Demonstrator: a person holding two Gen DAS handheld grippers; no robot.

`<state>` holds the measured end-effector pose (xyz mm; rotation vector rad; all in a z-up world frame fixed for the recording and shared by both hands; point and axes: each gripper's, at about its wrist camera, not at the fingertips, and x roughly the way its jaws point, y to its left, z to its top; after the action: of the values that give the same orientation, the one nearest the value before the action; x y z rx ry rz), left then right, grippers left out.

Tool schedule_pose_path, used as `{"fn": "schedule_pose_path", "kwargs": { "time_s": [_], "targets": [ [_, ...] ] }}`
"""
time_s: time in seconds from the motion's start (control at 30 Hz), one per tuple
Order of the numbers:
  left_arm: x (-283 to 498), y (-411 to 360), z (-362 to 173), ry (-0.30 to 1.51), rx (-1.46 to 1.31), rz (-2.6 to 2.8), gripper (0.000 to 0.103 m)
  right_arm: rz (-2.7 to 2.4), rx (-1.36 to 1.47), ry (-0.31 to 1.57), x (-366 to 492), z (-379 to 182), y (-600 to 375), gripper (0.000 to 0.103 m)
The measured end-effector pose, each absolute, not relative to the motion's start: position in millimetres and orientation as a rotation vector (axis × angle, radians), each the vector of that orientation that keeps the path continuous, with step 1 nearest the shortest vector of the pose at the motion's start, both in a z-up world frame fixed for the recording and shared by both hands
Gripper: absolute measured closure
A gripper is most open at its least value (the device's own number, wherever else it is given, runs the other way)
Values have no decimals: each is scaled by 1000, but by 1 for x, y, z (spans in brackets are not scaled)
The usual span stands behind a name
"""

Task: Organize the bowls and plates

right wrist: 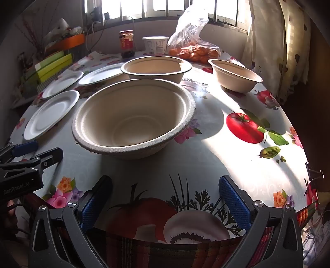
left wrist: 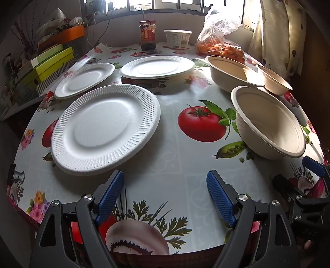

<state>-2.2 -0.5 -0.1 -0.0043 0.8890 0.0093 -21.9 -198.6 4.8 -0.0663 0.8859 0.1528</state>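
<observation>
Left wrist view: shows the near plate [left wrist: 105, 129] full and close, ribbed rim plain; two more plates, the left plate [left wrist: 85, 80] and the far plate [left wrist: 157, 67], lie beyond it, apart from each other; the right gripper [left wrist: 309, 177] pokes in at the right edge
Right wrist view: shows the near bowl [right wrist: 134, 117] deep inside, upright; the far bowl [right wrist: 155, 68] stands behind it, the small bowl [right wrist: 235, 75] off to the right, well apart; the three plates shrink to the left side
Left gripper [left wrist: 165, 185]: jaws wide, holding nothing, over the table's near edge just short of the near plate
Right gripper: jaws wide, empty, just short of the near bowl
Surface: tablecloth [left wrist: 175, 165] printed with tomatoes, peas and flowers; sun falls across its right half
Room: barred window [right wrist: 160, 8] behind; patterned curtain [right wrist: 278, 45] at right
Around: jar [left wrist: 147, 35], white tub [left wrist: 178, 38] and bag of oranges [left wrist: 221, 44] at the table's far end; green boxes [left wrist: 51, 61] stacked left of the table
</observation>
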Motion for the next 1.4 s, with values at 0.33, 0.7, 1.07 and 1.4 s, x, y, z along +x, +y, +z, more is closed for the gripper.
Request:
{"fn": "schedule_pose_path", "kwargs": {
  "time_s": [0.33,0.7,1.07,1.4],
  "targets": [
    [0,3,1,920,-19,-26,20,164,-15,874,-30,10,-210,0],
    [-26,4,34,773,-7,-12,20,204,56,753,-50,32,-219,0],
    [-31,10,50,721,-13,20,20,174,-11,702,-56,45,-209,0],
    [-33,13,53,716,5,78,20,166,-18,696,-52,50,-205,0]
  ]
}}
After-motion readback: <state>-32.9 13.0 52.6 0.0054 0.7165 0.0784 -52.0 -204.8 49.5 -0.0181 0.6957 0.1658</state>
